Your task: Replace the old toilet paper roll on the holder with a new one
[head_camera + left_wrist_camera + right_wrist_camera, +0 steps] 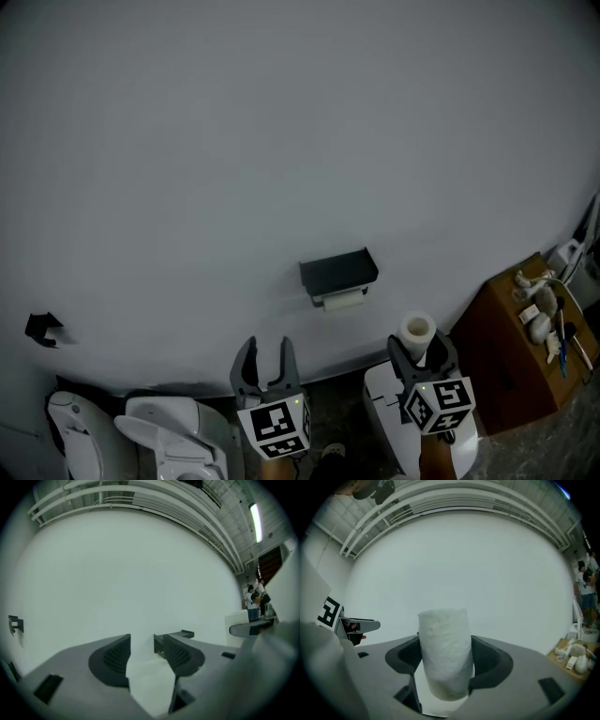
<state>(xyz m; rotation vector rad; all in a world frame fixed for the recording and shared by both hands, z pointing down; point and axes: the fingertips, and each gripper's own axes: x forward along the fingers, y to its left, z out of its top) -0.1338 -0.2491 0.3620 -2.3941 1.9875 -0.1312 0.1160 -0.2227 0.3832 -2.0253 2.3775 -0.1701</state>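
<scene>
A black toilet paper holder is fixed to the white wall, with a thin, nearly used-up roll hanging under its shelf. My left gripper is open and empty, below and left of the holder. In the left gripper view the holder shows just past the right jaw. My right gripper is shut on a new white toilet paper roll, held upright below and right of the holder. In the right gripper view the new roll stands between the jaws.
A white toilet stands at the lower left and a white bin below the right gripper. A brown wooden cabinet with small items on top is at the right. A small black wall hook sits far left. People stand far off.
</scene>
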